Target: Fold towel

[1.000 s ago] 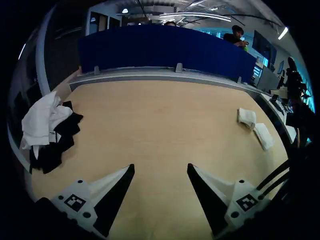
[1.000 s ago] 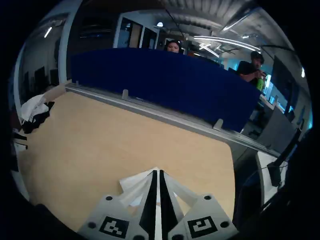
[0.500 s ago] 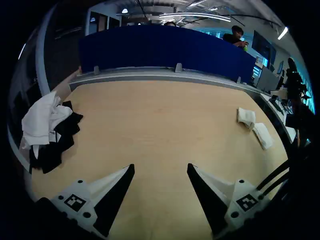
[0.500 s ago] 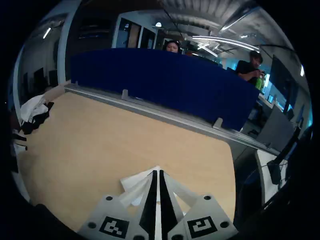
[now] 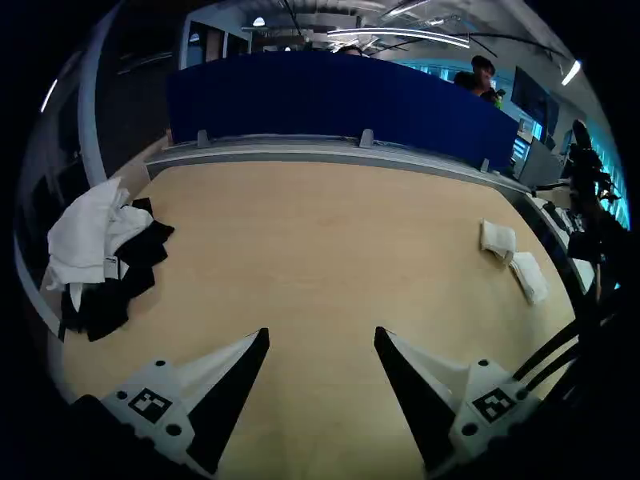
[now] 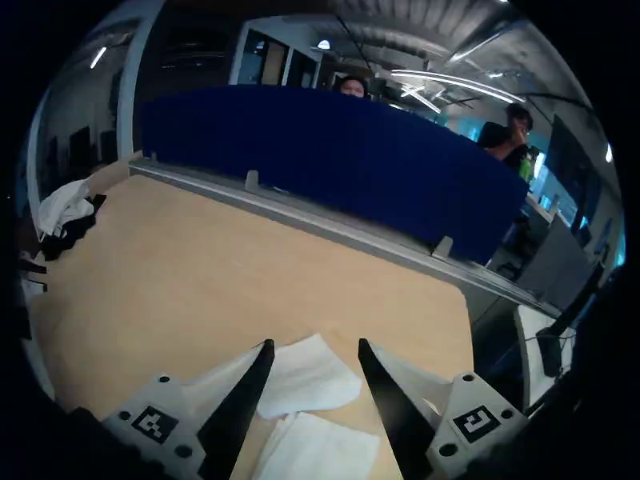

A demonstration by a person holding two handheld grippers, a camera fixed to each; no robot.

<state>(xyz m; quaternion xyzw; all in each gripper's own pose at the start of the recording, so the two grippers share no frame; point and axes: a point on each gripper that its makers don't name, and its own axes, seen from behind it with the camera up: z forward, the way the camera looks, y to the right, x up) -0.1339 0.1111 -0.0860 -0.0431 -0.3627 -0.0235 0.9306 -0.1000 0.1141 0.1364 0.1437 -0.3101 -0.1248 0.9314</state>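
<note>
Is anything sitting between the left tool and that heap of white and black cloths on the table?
Nothing visible does. Bare wooden table lies between the open left tool and the heap of cloths. The two folded white towels lie off to the other side.

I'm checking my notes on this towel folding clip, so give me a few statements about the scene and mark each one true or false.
1. The right gripper is open. True.
2. The left gripper is shut on a towel. False: it is open over the bare table and holds nothing.
3. In the left gripper view, two folded white towels lie next to each other at the table's right side. True.
4. The pile of cloths at the left is all white. False: it mixes white and black pieces.
5. The divider behind the table is red. False: it is blue.
</note>
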